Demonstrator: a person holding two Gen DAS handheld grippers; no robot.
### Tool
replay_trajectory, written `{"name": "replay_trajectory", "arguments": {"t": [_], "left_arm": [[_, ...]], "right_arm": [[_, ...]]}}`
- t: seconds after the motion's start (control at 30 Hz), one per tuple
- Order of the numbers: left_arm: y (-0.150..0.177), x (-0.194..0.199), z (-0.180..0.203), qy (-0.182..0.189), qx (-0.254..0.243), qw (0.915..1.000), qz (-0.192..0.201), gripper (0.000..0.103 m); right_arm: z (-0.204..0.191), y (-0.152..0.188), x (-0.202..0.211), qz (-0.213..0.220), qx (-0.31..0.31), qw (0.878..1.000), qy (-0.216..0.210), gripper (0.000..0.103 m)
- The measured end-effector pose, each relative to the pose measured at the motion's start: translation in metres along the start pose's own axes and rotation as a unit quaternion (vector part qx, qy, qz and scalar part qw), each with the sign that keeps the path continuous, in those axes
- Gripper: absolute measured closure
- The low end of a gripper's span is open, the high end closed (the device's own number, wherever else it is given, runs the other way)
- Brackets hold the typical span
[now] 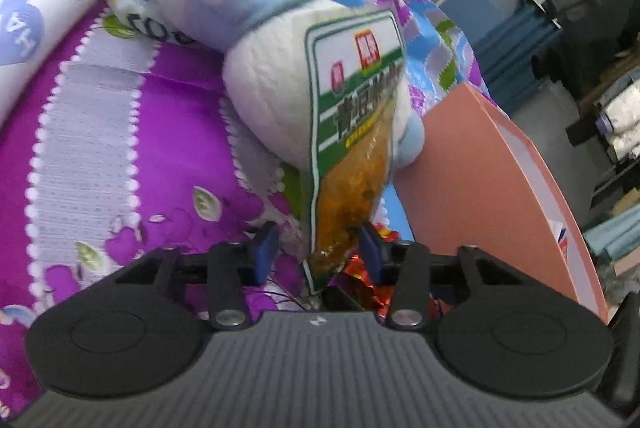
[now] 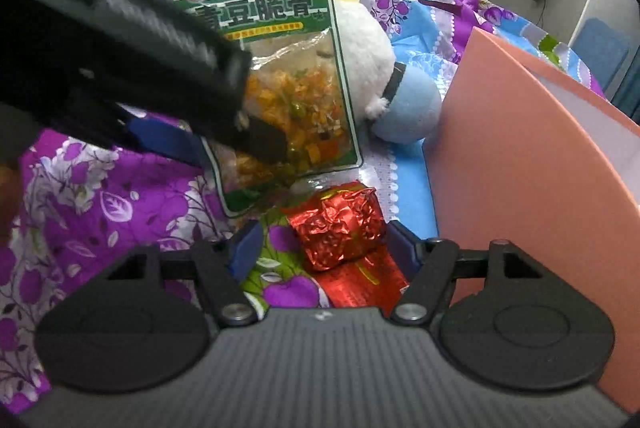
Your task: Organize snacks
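Standing almost on edge on the bed, the green-bordered snack pouch (image 1: 352, 131) leans its printed top against a white and blue plush toy (image 1: 240, 7), with its clear lower half showing orange and yellow pieces. The left claw (image 1: 318, 248) reaches down around the pouch's bottom corner. Its jaws are at a middling width with the pouch between them. The pad on the right of the left wrist view lies against the pouch's edge, while a strip of the purple flowered bedsheet (image 1: 120, 127) shows between the other pad and the pouch, so the pouch is not pinched. In the right wrist view this same claw crosses in from the upper left, one dark finger in front of the pouch's clear window. The right claw (image 2: 322, 244) is held fairly wide and low over the bed, its two blue pads either side of a crumpled red foil snack (image 2: 336, 224) that lies on the sheet just below the pouch's lower edge. The pad on the left stands clear of the foil; I cannot tell whether the other one touches it. A flat red packet (image 2: 360, 288) lies on the near side of the foil snack. A pink box (image 2: 520, 147) stands upright near the bed's edge, just beside the foil snack and close to the plush toy's blue foot.
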State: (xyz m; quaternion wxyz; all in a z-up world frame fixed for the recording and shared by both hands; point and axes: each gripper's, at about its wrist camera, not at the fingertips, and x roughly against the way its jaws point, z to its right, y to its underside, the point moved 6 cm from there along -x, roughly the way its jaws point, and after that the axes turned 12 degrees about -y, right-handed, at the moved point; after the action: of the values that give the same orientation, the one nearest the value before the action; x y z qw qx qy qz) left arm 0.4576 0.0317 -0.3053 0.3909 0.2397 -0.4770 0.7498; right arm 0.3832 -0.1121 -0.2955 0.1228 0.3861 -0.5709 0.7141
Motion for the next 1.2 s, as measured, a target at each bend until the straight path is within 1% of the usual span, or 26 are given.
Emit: {"name": "replay_trajectory", "arguments": {"t": [0.03, 0.07, 0.13, 0.17, 0.2, 0.3, 0.4, 0.43, 0.67, 0.87, 0.97, 1.1, 1.2], "left_arm": [[0.001, 0.0, 0.003, 0.004, -0.004, 1.0, 0.002, 0.065], [0.001, 0.0, 0.005, 0.007, -0.007, 0.9999, 0.005, 0.072], [0.002, 0.001, 0.008, 0.008, -0.008, 0.9999, 0.006, 0.077], [0.002, 0.003, 0.011, 0.009, -0.01, 0.9999, 0.008, 0.082], [0.002, 0.005, 0.013, 0.009, -0.013, 0.9998, 0.01, 0.083], [0.005, 0.018, 0.018, -0.003, -0.027, 0.9994, 0.021, 0.086], [0.01, 0.033, 0.02, -0.005, -0.022, 0.9994, 0.026, 0.087], [0.012, 0.039, 0.021, -0.005, -0.019, 0.9994, 0.028, 0.087], [0.035, 0.094, 0.022, -0.008, 0.006, 0.9988, 0.047, 0.087], [0.064, 0.143, 0.022, -0.011, 0.028, 0.9981, 0.053, 0.087], [0.085, 0.165, 0.018, -0.007, 0.046, 0.9977, 0.049, 0.088], [0.119, 0.19, 0.012, -0.01, 0.072, 0.9965, 0.042, 0.088], [0.144, 0.202, 0.012, -0.032, 0.073, 0.9961, 0.038, 0.088]], "right_arm": [[0.0, -0.001, 0.0, -0.002, -0.002, 1.0, 0.0, 0.052], [0.001, -0.001, 0.0, -0.004, -0.004, 1.0, -0.001, 0.056], [0.0, -0.002, 0.003, -0.005, -0.005, 1.0, -0.004, 0.058], [-0.002, -0.003, 0.005, -0.003, -0.004, 1.0, -0.006, 0.061], [-0.003, -0.004, 0.009, -0.001, -0.001, 1.0, -0.006, 0.065], [-0.008, -0.005, 0.018, 0.004, 0.004, 1.0, -0.01, 0.066], [-0.011, -0.004, 0.03, 0.007, 0.005, 1.0, -0.013, 0.069], [-0.013, -0.003, 0.035, 0.008, 0.006, 1.0, -0.015, 0.075], [-0.03, -0.001, 0.081, 0.028, 0.025, 0.999, -0.025, 0.078], [-0.048, 0.01, 0.119, 0.032, 0.046, 0.998, -0.029, 0.08], [-0.058, 0.02, 0.138, 0.031, 0.058, 0.997, -0.031, 0.08], [-0.071, 0.036, 0.157, 0.02, 0.077, 0.996, -0.035, 0.08], [-0.082, 0.05, 0.167, 0.004, 0.089, 0.995, -0.045, 0.08]]}}
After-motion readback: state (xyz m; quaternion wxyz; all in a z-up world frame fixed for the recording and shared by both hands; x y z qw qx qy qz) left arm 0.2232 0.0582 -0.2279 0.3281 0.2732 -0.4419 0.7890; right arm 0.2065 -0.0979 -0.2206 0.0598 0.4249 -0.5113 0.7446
